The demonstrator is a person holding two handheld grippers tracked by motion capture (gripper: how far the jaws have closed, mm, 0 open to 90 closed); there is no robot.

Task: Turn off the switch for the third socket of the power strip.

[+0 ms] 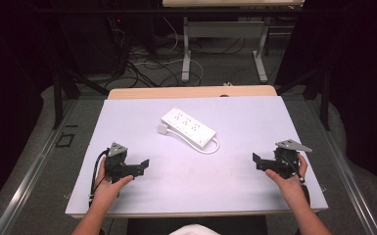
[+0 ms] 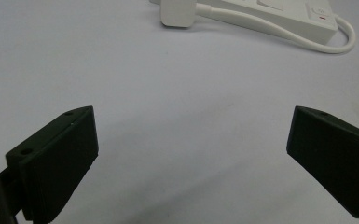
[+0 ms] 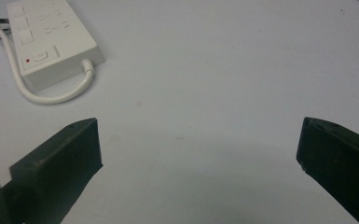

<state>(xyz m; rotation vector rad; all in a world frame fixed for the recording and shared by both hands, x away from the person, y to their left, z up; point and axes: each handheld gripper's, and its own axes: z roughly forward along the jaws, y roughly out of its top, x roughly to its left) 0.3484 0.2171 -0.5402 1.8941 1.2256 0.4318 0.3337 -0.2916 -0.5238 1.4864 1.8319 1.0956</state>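
Note:
A white power strip (image 1: 188, 128) lies at an angle in the middle of the white table mat (image 1: 235, 181), its short white cable (image 1: 210, 148) looped round to a plug (image 1: 163, 129) at its far left end. The strip (image 2: 279, 14) and plug (image 2: 177, 13) lie at the top of the left gripper view; strip (image 3: 51, 42) and cable (image 3: 51, 95) lie top left in the right gripper view. My left gripper (image 1: 144, 165) rests near the front left, held by a hand, jaws wide open and empty (image 2: 191, 140). My right gripper (image 1: 257, 161) rests at the front right, also open and empty (image 3: 198, 149).
The mat covers a wooden table whose far edge (image 1: 191, 91) shows beyond it. Behind stand metal table legs (image 1: 186, 54) and loose cables on the floor (image 1: 147, 63). Dark curtains frame both sides.

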